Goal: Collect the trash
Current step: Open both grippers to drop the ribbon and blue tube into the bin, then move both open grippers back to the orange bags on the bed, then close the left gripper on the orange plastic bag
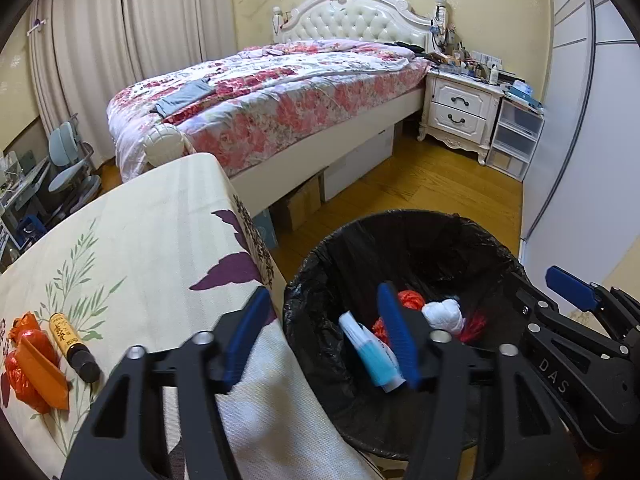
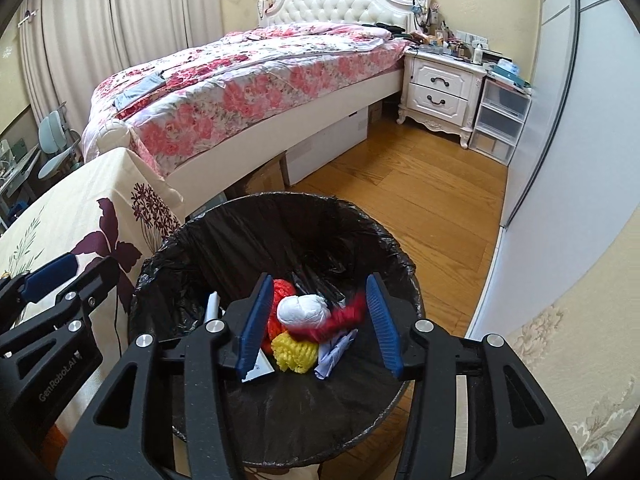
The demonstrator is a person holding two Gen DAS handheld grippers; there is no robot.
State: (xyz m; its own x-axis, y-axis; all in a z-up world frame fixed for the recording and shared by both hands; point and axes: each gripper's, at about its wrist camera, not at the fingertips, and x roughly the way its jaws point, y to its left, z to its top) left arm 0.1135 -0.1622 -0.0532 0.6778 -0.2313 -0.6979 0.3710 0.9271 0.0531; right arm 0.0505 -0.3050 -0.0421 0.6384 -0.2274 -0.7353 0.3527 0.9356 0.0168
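Home bedroom, bed (image 1: 280, 100), nightstand (image 1: 460, 108), curtains (image 1: 120, 40)

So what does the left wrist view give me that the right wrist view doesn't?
Only the left wrist view shows trash still on the table: an orange bag, an orange wedge piece and a small yellow-labelled bottle. Only the right wrist view shows the yellow foam net and pale blue wrapper inside the bin. Both show the black-lined bin, the white wad and red bags in it, and both grippers open and empty: left gripper, right gripper.
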